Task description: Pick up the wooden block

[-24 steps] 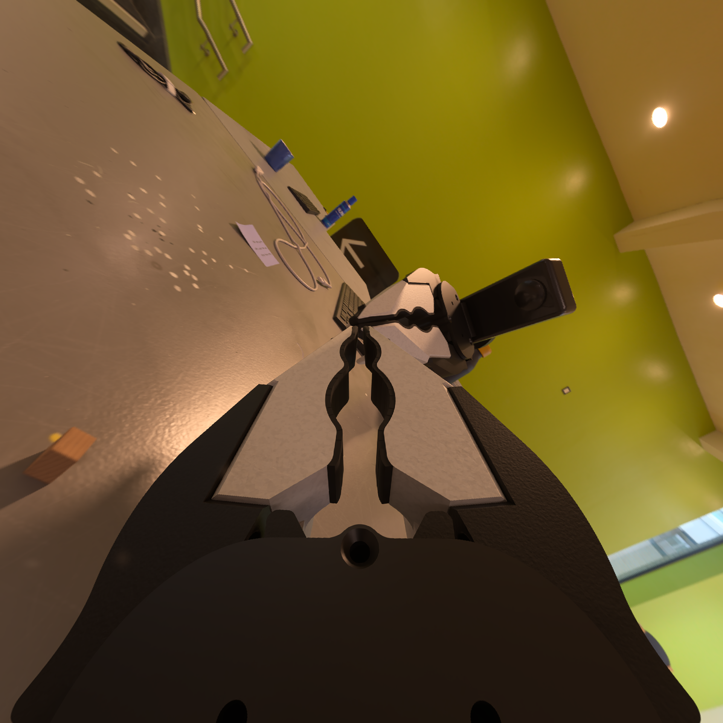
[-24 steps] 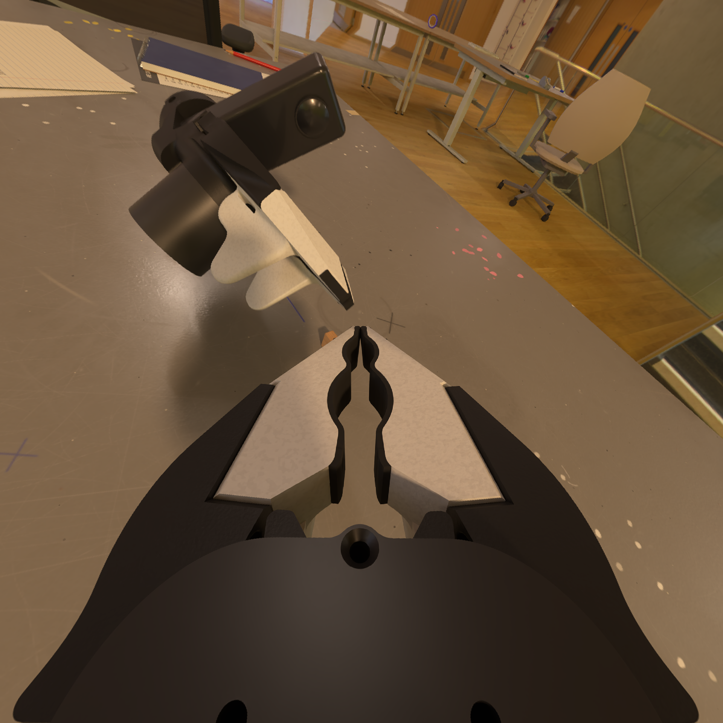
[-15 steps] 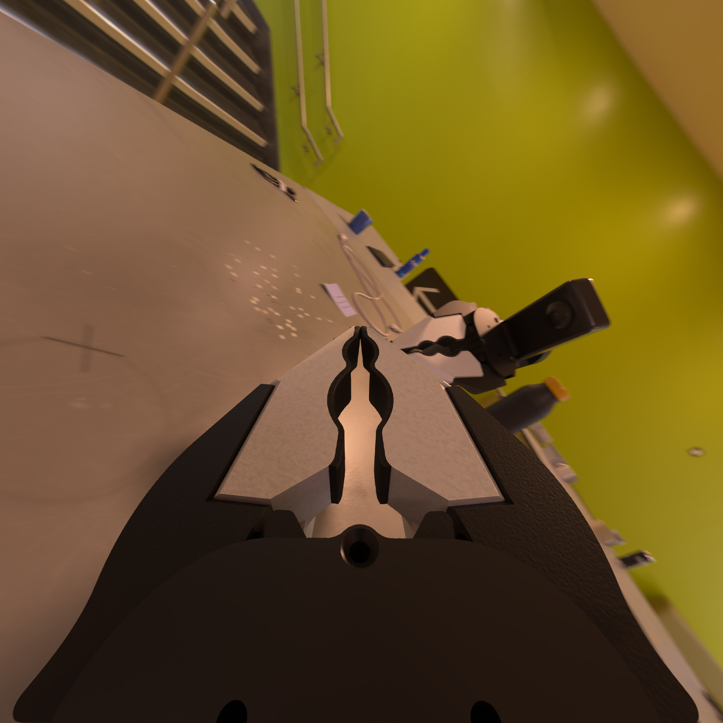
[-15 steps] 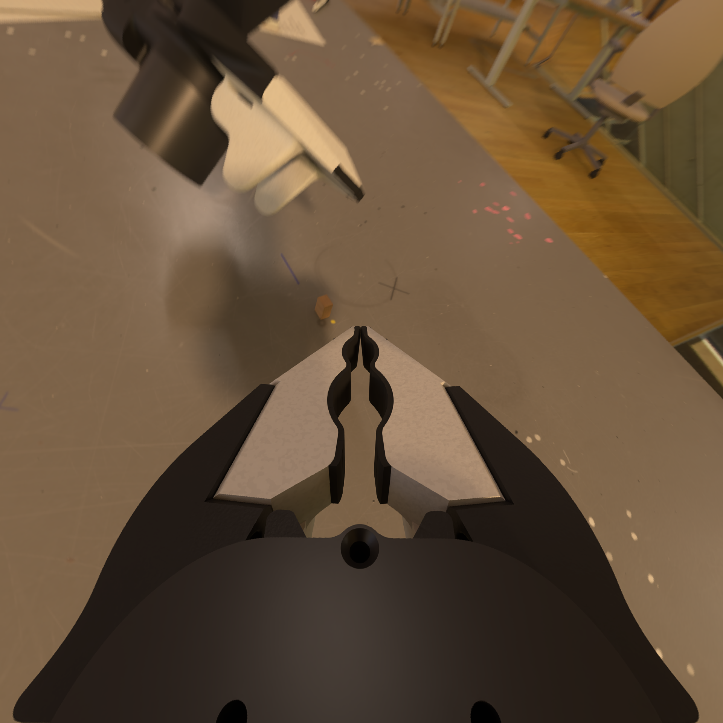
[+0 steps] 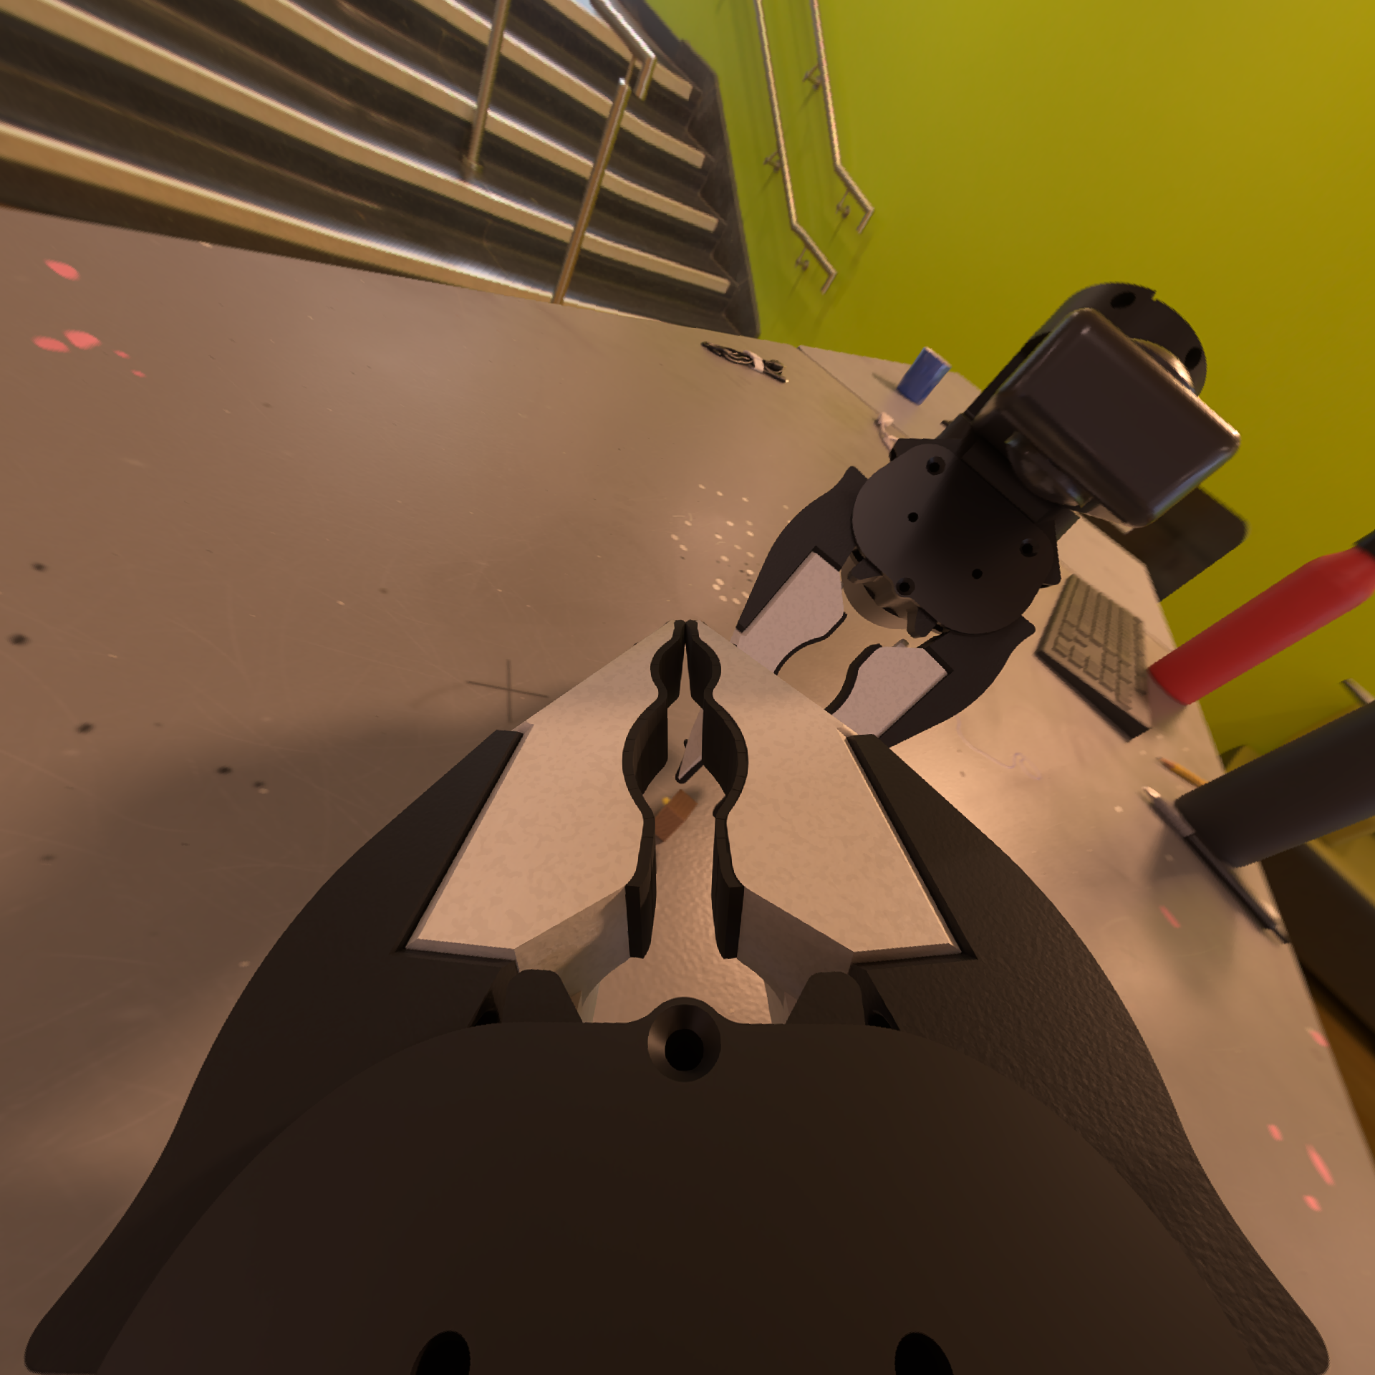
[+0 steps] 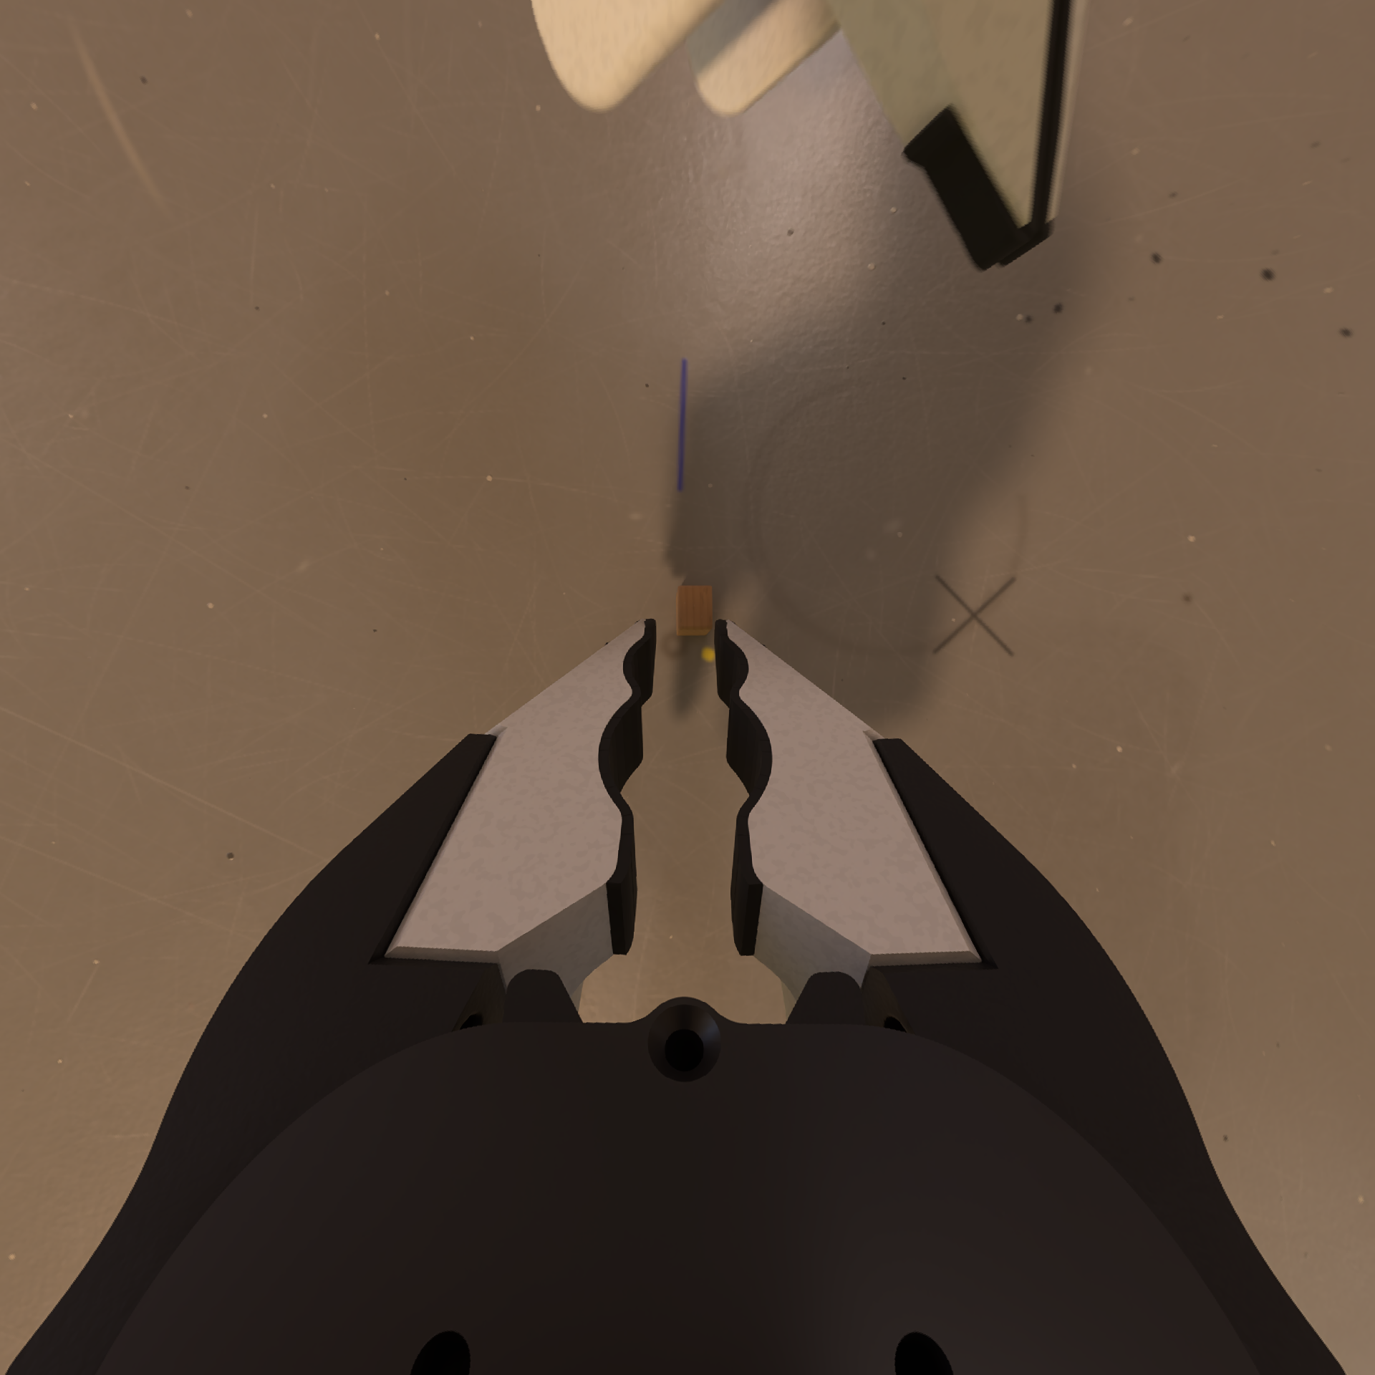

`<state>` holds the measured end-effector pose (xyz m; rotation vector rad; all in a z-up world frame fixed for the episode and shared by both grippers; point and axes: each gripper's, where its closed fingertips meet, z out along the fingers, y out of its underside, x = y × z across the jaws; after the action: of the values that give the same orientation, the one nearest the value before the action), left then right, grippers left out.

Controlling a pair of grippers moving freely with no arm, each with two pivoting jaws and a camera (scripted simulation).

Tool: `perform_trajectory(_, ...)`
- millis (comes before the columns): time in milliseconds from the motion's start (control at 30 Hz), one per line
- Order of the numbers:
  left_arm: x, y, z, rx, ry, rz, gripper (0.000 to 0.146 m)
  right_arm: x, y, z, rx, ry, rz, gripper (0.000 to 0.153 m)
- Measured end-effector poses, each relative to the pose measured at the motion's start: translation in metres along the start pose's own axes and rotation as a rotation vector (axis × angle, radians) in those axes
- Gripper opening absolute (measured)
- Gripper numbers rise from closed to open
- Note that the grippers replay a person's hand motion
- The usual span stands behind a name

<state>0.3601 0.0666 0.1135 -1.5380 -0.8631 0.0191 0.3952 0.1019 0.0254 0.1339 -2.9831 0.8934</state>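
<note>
Right tongs [image 6: 684,632] now parted.

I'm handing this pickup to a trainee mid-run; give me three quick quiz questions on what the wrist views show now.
1. True or false: the right gripper is shut.
2. Multiple choice: the wooden block is A) clamped in the left gripper, B) lying on the table just beyond the right gripper's fingertips, C) resting on the keyboard.
3. Fill in: the left gripper's jaws are ____.

Key: 1 false, its jaws stand apart; 2 B, untouched, roughly in line with the gap; 3 shut, holding nothing.
</note>
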Motion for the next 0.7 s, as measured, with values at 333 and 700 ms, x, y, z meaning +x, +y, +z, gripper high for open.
perform_trajectory(333, -0.011, -0.003, -0.006, -0.002, -0.050, 0.073, 0.000, 0.001, 0.006, 0.008, -0.026, -0.047, 0.018, 0.009)
perform_trajectory(700, 0.048, 0.021, 0.018, -0.055, 0.161, 0.208, 0.004, -0.010, -0.006, -0.091, 0.505, 0.138, 0.298, 0.009)
